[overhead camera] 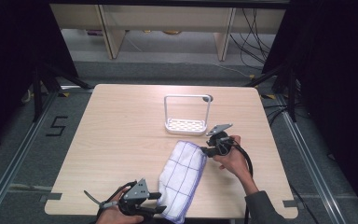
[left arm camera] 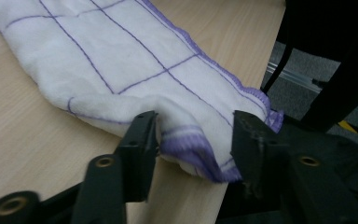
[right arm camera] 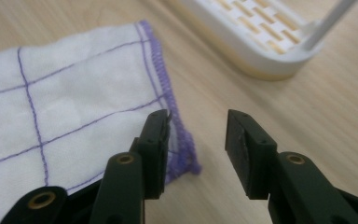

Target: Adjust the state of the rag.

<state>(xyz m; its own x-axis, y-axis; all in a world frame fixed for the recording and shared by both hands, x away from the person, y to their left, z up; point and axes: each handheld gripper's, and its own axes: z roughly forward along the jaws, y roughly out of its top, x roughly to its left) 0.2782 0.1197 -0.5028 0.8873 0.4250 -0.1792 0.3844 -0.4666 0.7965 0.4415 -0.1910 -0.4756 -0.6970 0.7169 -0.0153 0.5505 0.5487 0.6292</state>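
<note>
**Folded cloth between two parted grippers**

Pale wooden tabletop point(overhead camera: 121, 135), set on grey floor amid dark frames and trailing cables, with wooden furniture legs at the far side. Near the far middle, a white rack point(overhead camera: 186, 125) with a slotted base and a tall wire hoop, upright, well clear of the edges.

Just nearer than the rack, a white cloth point(overhead camera: 182, 175) with purple grid lines and purple hem, folded into a long strip, lying slantwise from beside the rack down to the near edge, its lower end hanging slightly over.

At the lower end, left gripper point(overhead camera: 157, 205), held level: jaws parted, hemmed corner of the cloth bunched between them, pads not seen pressing on it. At the upper end, right gripper point(overhead camera: 206, 150), jaws likewise parted at a middling width: one jaw over the purple hem, the other above bare wood, nothing clamped.
</note>
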